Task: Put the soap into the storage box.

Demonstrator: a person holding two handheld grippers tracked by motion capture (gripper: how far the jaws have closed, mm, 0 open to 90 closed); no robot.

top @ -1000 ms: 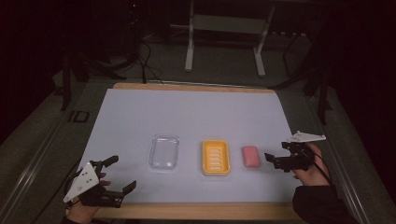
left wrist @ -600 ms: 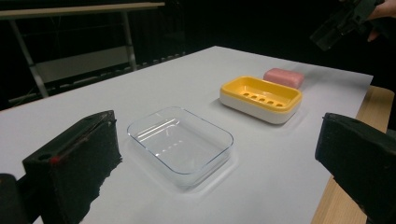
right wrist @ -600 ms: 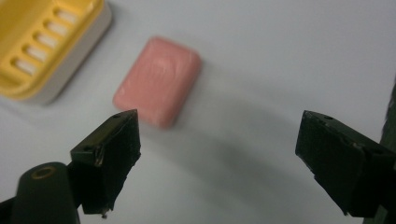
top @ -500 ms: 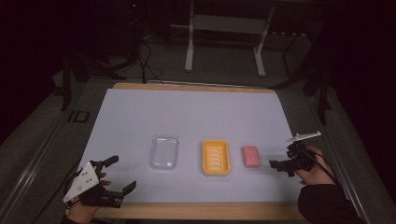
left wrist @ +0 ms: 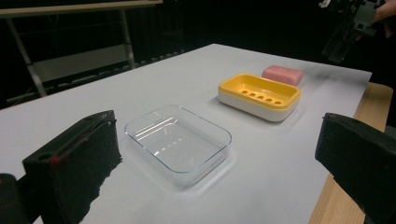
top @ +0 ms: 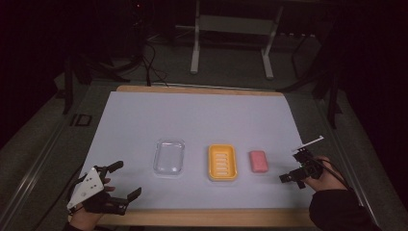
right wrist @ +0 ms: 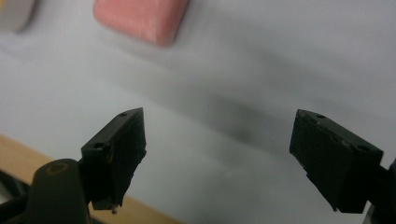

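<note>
We see a counter covered by a white sheet [top: 192, 115], with a strip of bare wood along its near edge. Three things lie in a row across the sheet's near half. At about 7 o'clock from the sheet's centre sits a clear rectangular plastic tray [top: 169, 157], empty and upright. Just to its 3 o'clock side, apart from it, sits a yellow rectangular soap dish with a slotted floor and a white base [top: 222, 162]. At the dish's 3 o'clock side, near it but not touching, lies a pink rounded bar of soap [top: 259, 160], flat on the sheet.

In the high view the left gripper [top: 122, 179] is held at the counter's 7 o'clock corner, over the near edge, its grey three-cornered plate facing up. Its jaws stand wide apart with nothing between them. In the left gripper view its jaws frame the clear tray [left wrist: 178, 142], with the yellow dish [left wrist: 259, 95] and the pink soap [left wrist: 282, 74] farther off, and the other gripper shows at 1 o'clock.

The right gripper [top: 290, 166] is held at the counter's 4 o'clock side, just off the soap's 4 o'clock side, with the hand [top: 321, 169] behind it. In the right gripper view its jaws stand well apart over bare sheet, holding nothing, and the pink soap [right wrist: 140, 16] lies beyond them at 11 o'clock, blurred.
</note>
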